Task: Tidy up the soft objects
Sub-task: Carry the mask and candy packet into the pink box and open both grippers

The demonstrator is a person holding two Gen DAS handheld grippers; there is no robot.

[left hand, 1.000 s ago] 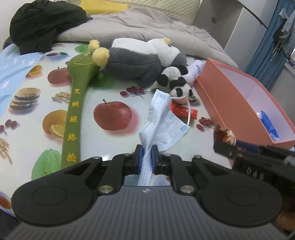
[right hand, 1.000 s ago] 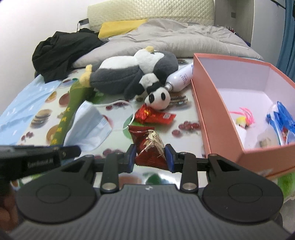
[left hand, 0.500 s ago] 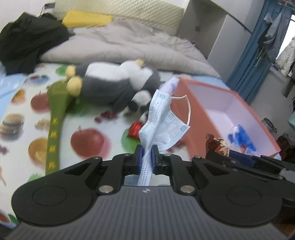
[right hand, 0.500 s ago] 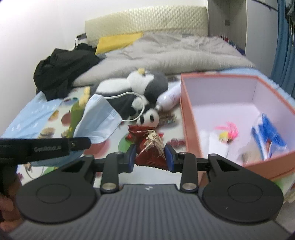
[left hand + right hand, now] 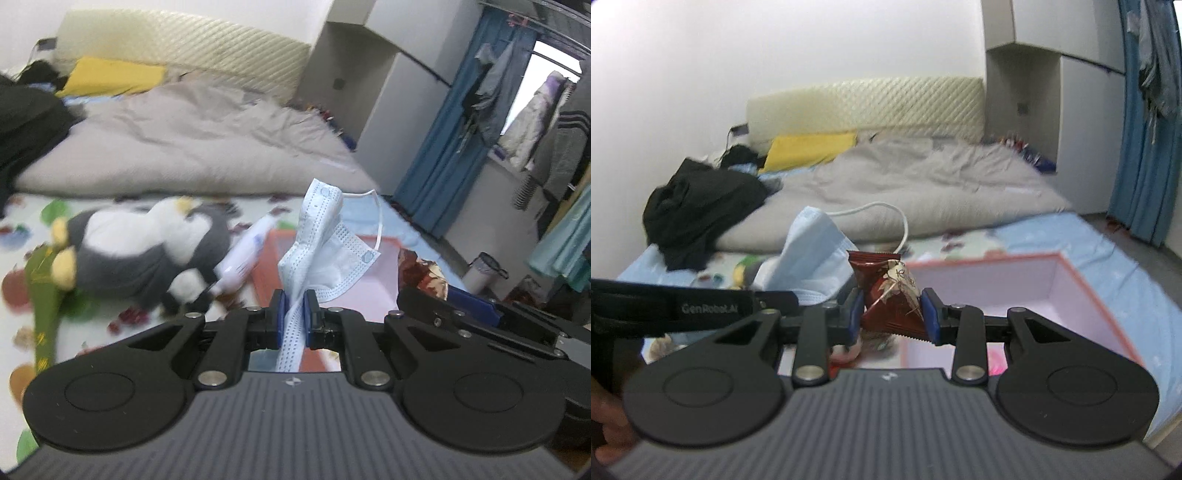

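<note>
The left gripper point(image 5: 293, 314) pinches a pale blue face mask point(image 5: 317, 243) between its narrow blue pads; the mask stands up from the jaws, ear loop curling right. The right gripper point(image 5: 893, 314) clamps a dark red snack packet point(image 5: 892, 295), upright between its pads. Both are held in the air, just in front of the open pink box point(image 5: 1082, 284). A plush penguin point(image 5: 140, 240) lies to the left on the fruit-print bed cover point(image 5: 22, 229).
</note>
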